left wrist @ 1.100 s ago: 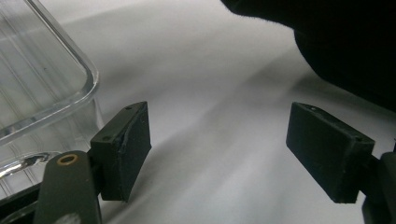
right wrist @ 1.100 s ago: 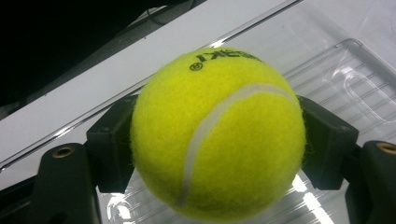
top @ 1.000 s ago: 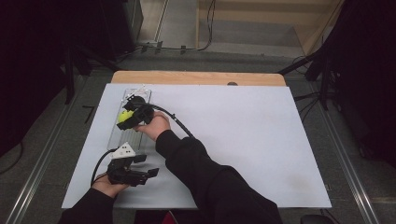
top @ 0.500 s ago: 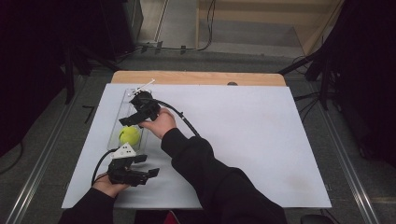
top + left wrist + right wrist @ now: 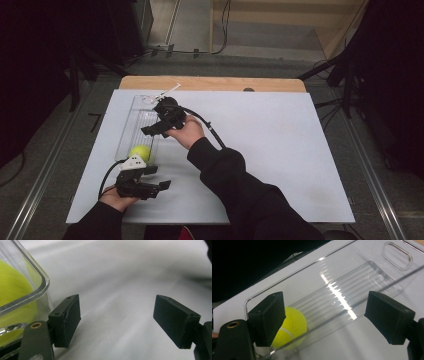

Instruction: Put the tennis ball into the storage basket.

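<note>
A yellow tennis ball (image 5: 140,151) lies at the near end of a clear plastic tray (image 5: 132,115) on the left of the white sheet. My right gripper (image 5: 152,129) hovers over the tray's right side, open and holding nothing. In the right gripper view the ball (image 5: 292,327) rests low in the tray (image 5: 352,285), partly behind the left jaw. My left gripper (image 5: 155,177) rests just in front of the tray's near end, open and holding nothing. In the left gripper view the tray corner (image 5: 37,272) and the ball (image 5: 12,292) sit at the far left.
The white sheet (image 5: 280,150) covers most of the wooden table (image 5: 210,82). A small white piece (image 5: 167,91) lies at the tray's far end. The right gripper's black cable (image 5: 210,127) runs back over the sleeve. Metal rails flank the table.
One second ago the right gripper held the ball over the tray. It has let go, the ball has gone to the tray's near end, and the gripper has drawn back to the right.
</note>
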